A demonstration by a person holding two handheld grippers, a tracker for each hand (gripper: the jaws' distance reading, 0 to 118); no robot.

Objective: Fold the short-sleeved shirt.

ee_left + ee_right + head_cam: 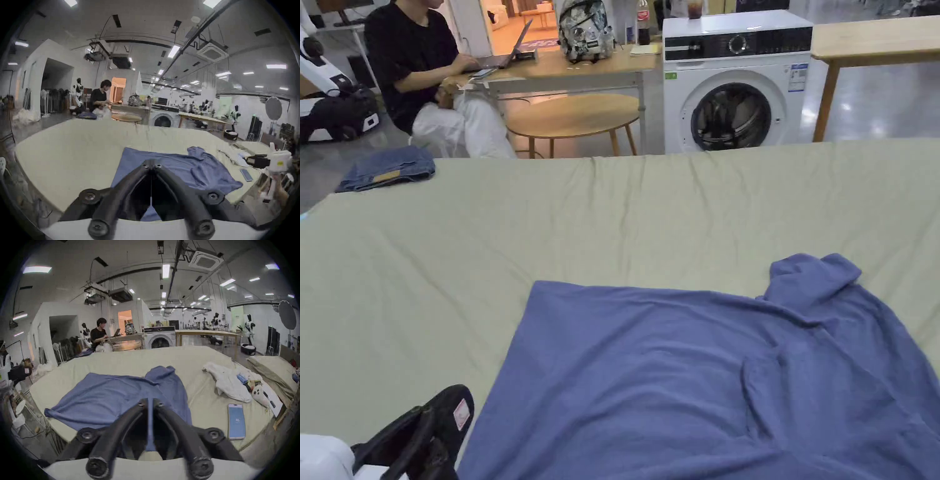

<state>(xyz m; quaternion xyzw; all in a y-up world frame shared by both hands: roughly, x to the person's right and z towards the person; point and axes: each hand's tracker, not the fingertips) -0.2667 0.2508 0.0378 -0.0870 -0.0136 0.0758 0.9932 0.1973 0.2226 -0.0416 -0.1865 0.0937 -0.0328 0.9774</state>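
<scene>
A blue short-sleeved shirt (687,375) lies spread on the pale cloth-covered table (550,219), one sleeve (809,278) bunched up at its far right. My left gripper (453,409) hovers at the shirt's near left corner, jaws pressed together with nothing between them. In the left gripper view its tips (151,165) meet over the shirt (186,168). The right gripper (258,160) hangs to the right of the shirt, apart from it. In the right gripper view its jaws (150,402) stand almost together, and the shirt (113,394) shows through the thin slit.
A phone (236,421), a white garment (227,382) and a game controller (258,394) lie on the table's right side. Folded jeans (387,169) sit at the far left corner. Beyond the table are a washing machine (737,81) and a seated person (419,69).
</scene>
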